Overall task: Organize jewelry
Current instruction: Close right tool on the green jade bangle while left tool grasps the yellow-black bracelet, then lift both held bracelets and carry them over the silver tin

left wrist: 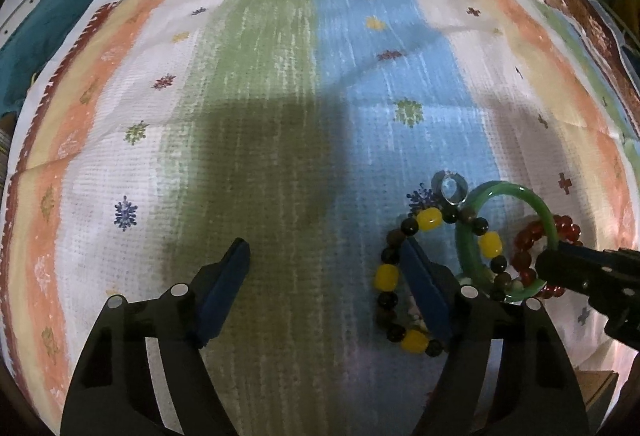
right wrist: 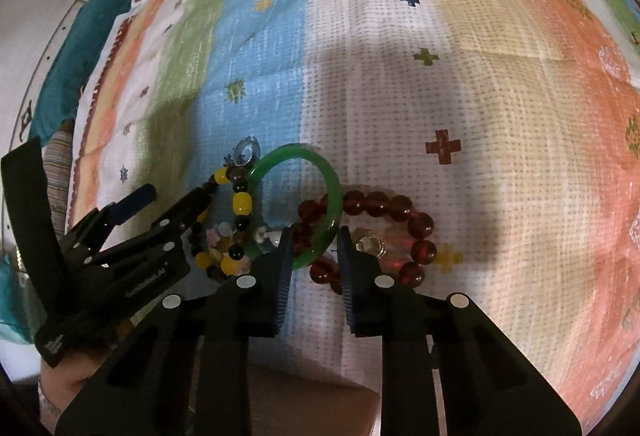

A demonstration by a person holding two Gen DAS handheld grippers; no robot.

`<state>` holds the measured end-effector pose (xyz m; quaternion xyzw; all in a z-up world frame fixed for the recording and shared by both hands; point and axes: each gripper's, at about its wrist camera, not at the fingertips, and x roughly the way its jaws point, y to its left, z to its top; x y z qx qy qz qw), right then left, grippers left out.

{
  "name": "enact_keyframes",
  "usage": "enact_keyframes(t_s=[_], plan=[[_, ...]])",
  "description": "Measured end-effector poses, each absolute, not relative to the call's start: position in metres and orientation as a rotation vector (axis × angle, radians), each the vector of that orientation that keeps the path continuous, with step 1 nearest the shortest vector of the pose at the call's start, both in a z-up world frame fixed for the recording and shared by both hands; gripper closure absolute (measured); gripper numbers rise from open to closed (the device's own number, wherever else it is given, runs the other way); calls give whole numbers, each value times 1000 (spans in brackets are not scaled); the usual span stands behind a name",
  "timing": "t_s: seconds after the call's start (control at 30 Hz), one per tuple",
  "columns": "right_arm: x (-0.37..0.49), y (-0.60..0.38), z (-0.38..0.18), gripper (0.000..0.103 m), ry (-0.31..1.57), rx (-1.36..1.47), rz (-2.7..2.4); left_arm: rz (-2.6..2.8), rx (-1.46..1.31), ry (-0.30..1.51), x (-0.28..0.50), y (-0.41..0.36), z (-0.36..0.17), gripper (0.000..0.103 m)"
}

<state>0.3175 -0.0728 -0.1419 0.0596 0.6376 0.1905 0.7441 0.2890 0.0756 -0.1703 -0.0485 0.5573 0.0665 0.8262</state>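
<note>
Both grippers open — right gripper (perhaps touching) straddles green bangle.

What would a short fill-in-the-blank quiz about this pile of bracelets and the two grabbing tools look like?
1. The smooth bangle with no beads is coloured ____.
2. The large bright beads on the dark beaded bracelet are coloured ____.
3. The red bead bracelet lies partly ____ the bangle.
4. The right gripper has its jaws open on either side of the ____.

Missing words: green; yellow; under; bangle
</note>
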Motion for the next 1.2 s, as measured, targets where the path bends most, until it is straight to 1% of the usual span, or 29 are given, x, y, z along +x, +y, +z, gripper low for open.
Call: enact_keyframes(t_s=[0.07,0.13,0.17,0.2,0.23,0.27,0.3,0.43,0.7,1.2], plan=[[318,-75,-143,85,1395,138,413,142,-96,1193,289,74,-173,35],[319,-78,-144,87,1396,155,411,132,-88,1191,288,70,-173,44],[319,-79,-144,87,1395,161,412,123,-81,1190,288,68,-172,54],[319,-79,-144,88,1394,163,411,118,-74,1190,288,66,-171,68],[319,-80,-143,89,1389,156,410,119,-71,1192,288,65,-170,75],[319,-80,-142,90,1384,148,410,122,-69,1195,288,65,-170,87],[318,-79,-139,90,1373,133,409,126,-67,1200,288,65,-170,91],[317,-81,-132,94,1341,111,397,116,-92,1210,287,70,-167,91],[314,-82,-126,94,1305,49,379,110,-104,1178,284,71,-149,92],[294,-86,-105,94,1230,-52,349,51,-86,1081,267,45,-102,92]])
